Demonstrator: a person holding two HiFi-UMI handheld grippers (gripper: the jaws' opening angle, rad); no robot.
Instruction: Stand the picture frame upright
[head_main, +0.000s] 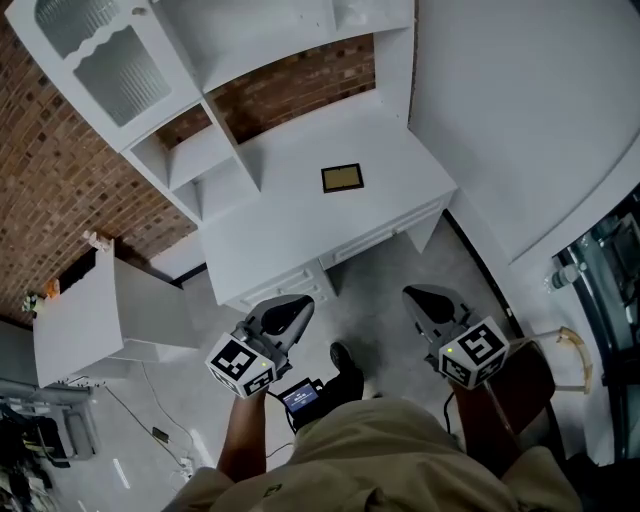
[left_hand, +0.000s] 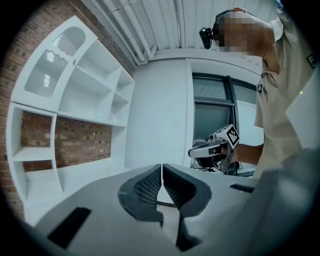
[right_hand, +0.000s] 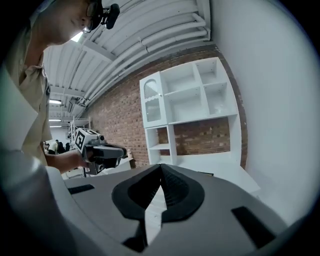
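Left gripper (left_hand: 162, 169): the jaws are pressed together and nothing is pinched between the pads. It is held low in front of the person's body, above the floor (head_main: 385, 275).
Right gripper (right_hand: 160, 168): the jaws are likewise closed on nothing (only a thin seam is seen between the ribbed pads). It is held alongside the left one, with a gap between the two.
Gap to the work: both grippers are kept short of the desk (head_main: 290, 235). Its front edge is not yet reached and nothing on it is touched.
Picture frame (head_main: 342, 178): it is seen lying flat on the desk top, face up, towards the right side and well apart from both grippers. A dark border and a tan middle can be made out.
Surroundings: a white shelf unit (head_main: 190, 150) is set at the back of the desk, against a brick wall (head_main: 45, 190).
Done so far: no part of the task is shown as done, since the frame is neither gripped nor raised.
Left to do: by this reading, everything is left. The desk is to be approached, a pair of jaws opened, an edge of the frame taken, and the frame tipped up and set standing. Whether a rear prop is fitted cannot be told from above.
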